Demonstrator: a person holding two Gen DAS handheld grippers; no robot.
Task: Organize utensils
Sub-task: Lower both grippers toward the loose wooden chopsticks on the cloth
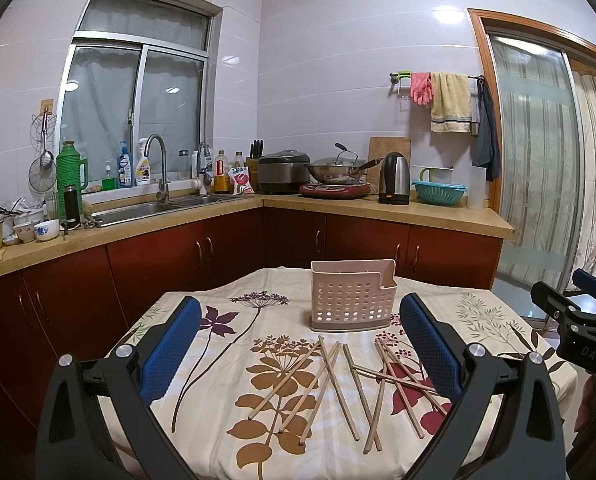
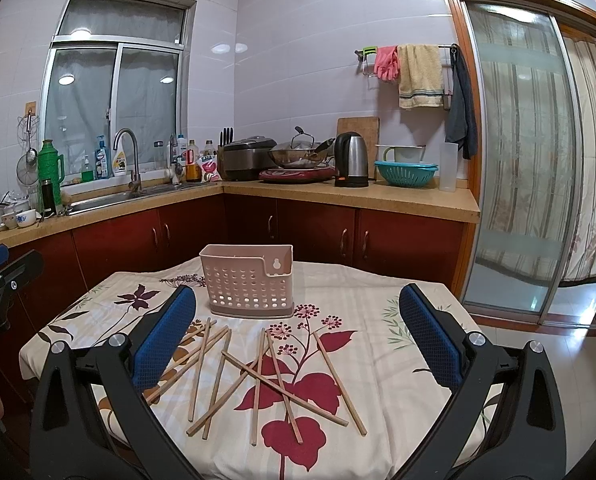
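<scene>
Several wooden chopsticks (image 1: 338,388) lie scattered and crossed on the flowered tablecloth (image 1: 225,420); they also show in the right wrist view (image 2: 257,376). A pink perforated utensil holder (image 1: 352,296) stands upright behind them, empty as far as I can see; it also shows in the right wrist view (image 2: 249,280). My left gripper (image 1: 298,316) is open and empty, above the near side of the table, short of the chopsticks. My right gripper (image 2: 298,308) is open and empty, likewise above the chopsticks' near side.
The table (image 2: 378,400) is small, with floor to its right (image 2: 538,344). Behind it runs an L-shaped counter (image 1: 338,204) with sink (image 1: 137,210), rice cooker, wok and kettle (image 1: 394,178). The right gripper's body shows at the left view's right edge (image 1: 578,320).
</scene>
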